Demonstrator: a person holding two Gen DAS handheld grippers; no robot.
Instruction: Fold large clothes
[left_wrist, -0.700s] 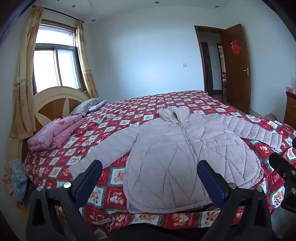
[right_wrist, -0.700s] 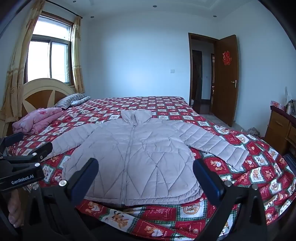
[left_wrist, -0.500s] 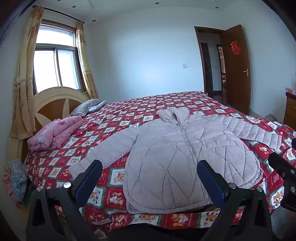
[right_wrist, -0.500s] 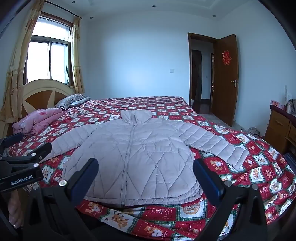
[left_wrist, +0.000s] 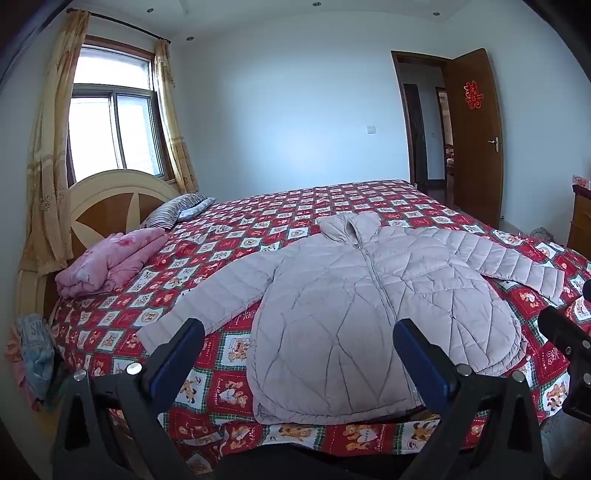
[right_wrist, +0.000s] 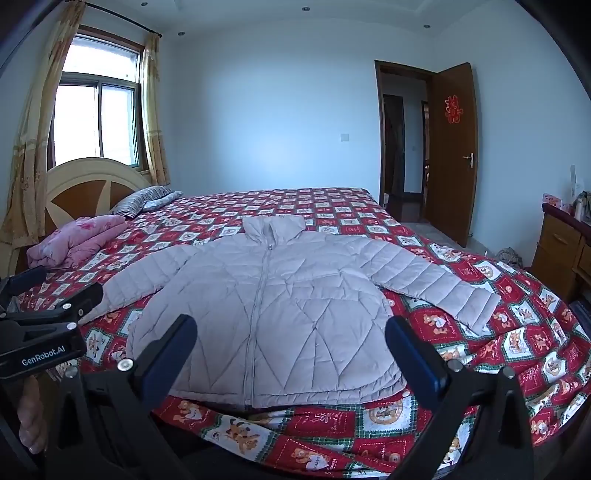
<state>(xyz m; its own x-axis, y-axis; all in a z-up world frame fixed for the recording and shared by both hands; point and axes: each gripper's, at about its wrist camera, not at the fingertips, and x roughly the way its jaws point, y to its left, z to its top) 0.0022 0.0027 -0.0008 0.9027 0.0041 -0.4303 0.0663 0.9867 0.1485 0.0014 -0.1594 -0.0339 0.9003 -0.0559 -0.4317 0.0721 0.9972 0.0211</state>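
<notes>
On the bed (left_wrist: 369, 206), left wrist view: the quilted jacket (left_wrist: 354, 302) is lying flat, front up, zip closed, collar toward the far side and hem at the near edge, both sleeves spread out. Probably laid out like that so the sleeves can be folded in first. The left gripper (left_wrist: 295, 354) is hovering short of the hem, jaws standing wide apart with nothing between them, pointing slightly downward at the jacket body. It is touching no fabric. Part of the right gripper (left_wrist: 565, 339) is showing at the right edge, near the jacket's right-hand sleeve. A pink folded blanket (left_wrist: 110, 258) and a striped pillow (left_wrist: 177, 214) are sitting by the headboard (left_wrist: 110, 192), well apart from the jacket, so they are not blocking the fold area.

Right wrist view: same jacket (right_wrist: 273, 310), hem nearest. The right gripper (right_wrist: 291, 354) is also spread fully and empty, aiming at the lower front, not in contact. The left gripper (right_wrist: 40, 321) is showing at the left, beside the left-hand sleeve, with a person's fingers (right_wrist: 31, 424) holding its handle.

Judgement: folding is not yet started; both grippers are staging for a first pinch.
</notes>
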